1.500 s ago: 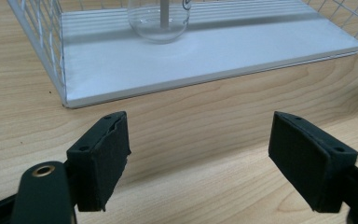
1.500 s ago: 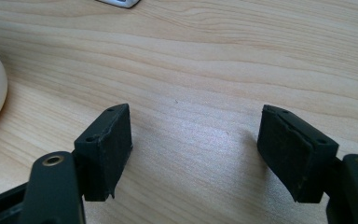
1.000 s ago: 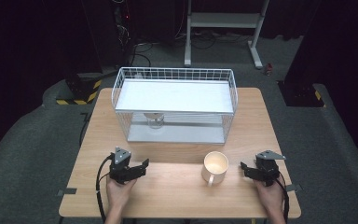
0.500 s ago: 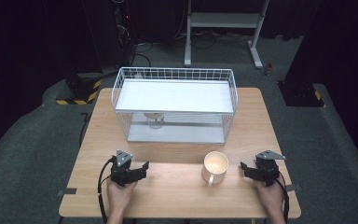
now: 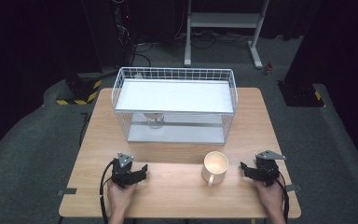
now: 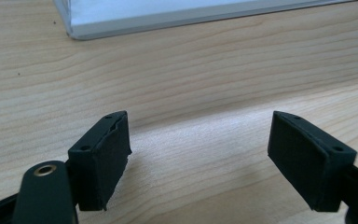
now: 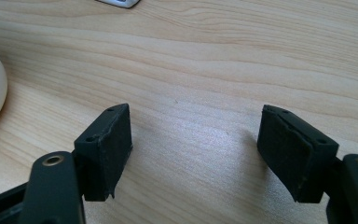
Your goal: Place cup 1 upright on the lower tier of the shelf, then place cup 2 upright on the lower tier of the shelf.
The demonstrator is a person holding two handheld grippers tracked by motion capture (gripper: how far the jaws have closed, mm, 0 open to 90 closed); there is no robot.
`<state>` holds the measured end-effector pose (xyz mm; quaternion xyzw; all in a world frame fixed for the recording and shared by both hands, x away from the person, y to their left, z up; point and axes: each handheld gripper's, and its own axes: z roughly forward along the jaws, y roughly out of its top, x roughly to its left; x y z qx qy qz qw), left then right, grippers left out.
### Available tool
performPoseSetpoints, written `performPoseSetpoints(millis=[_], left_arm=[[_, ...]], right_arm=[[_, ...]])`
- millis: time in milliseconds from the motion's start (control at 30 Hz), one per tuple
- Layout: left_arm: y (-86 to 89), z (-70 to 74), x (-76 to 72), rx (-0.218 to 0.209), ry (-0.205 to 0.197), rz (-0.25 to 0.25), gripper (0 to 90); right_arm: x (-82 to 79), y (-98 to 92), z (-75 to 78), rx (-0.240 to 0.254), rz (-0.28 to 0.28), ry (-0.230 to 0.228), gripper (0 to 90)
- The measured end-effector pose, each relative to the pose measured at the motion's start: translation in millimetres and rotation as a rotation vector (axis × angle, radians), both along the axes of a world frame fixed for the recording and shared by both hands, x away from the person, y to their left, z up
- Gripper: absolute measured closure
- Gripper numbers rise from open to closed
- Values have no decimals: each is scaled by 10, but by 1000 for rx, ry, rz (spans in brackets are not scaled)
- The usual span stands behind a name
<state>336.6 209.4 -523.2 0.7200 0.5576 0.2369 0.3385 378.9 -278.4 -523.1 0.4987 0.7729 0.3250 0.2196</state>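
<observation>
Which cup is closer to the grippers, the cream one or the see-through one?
The cream mug. It stands on the bare table beside the right gripper, while the clear glass sits far back under the wire rack.

My left tool (image 5: 129, 173) & right tool (image 5: 261, 170): black, grey plates on top. Mug (image 5: 214, 166): cream. Desk (image 5: 177, 196): light wood w/ streaky grain. Wire basket (image 5: 175, 74): white grid, white shelf inside. Floor: dark grey, w/ a yellow-black striped block (image 5: 77, 98).
</observation>
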Motion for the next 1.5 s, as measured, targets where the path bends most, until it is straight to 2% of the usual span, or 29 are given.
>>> performPoseSetpoints(millis=[100, 300, 367, 533, 633, 733, 800, 900, 967, 1000, 1033, 1067, 1133, 1200, 1333, 1500], left_arm=[[1, -40, 19, 23, 4, 11, 214], [4, -47, 40, 31, 3, 26, 214], [-5, -50, 54, 51, 5, 30, 211], [-2, -49, 55, 52, 12, 37, 201], [-2, -51, 57, 52, 13, 44, 184], [-1, -52, 57, 51, 13, 44, 182], [-1, -52, 57, 50, 13, 44, 182], [-1, -52, 57, 50, 13, 45, 182], [-1, -53, 57, 50, 11, 46, 182], [-2, -52, 56, 50, 12, 47, 182], [-2, -52, 56, 50, 12, 47, 182], [-2, -52, 56, 51, 12, 47, 182], [-3, -52, 55, 51, 12, 48, 182], [-3, -52, 55, 51, 12, 48, 182], [-3, -52, 55, 51, 12, 48, 182], [-3, -52, 55, 51, 12, 48, 182]], right_arm=[[0, 0, 0, 0, 0, 0, 264], [1, 0, 0, 0, 0, 0, 264], [1, -1, 0, -1, 0, 0, 264], [2, 0, 0, -1, 0, 0, 264], [5, 11, -3, -4, 24, 8, 199], [-14, 19, 0, -2, 28, 18, 186], [-54, 21, 17, 10, 44, 20, 162], [-156, 21, 48, 53, 78, -14, 152], [-223, 27, 53, 81, 103, -15, 140], [-294, 41, 54, 105, 132, -17, 136], [-294, 41, 54, 105, 132, -17, 136], [-360, 60, 56, 118, 163, -32, 135], [-418, 81, 56, 136, 186, -36, 129], [-439, 90, 59, 147, 198, -40, 123], [-539, 159, 130, 207, 234, -61, 119], [-581, 269, 205, 215, 271, -75, 116]])
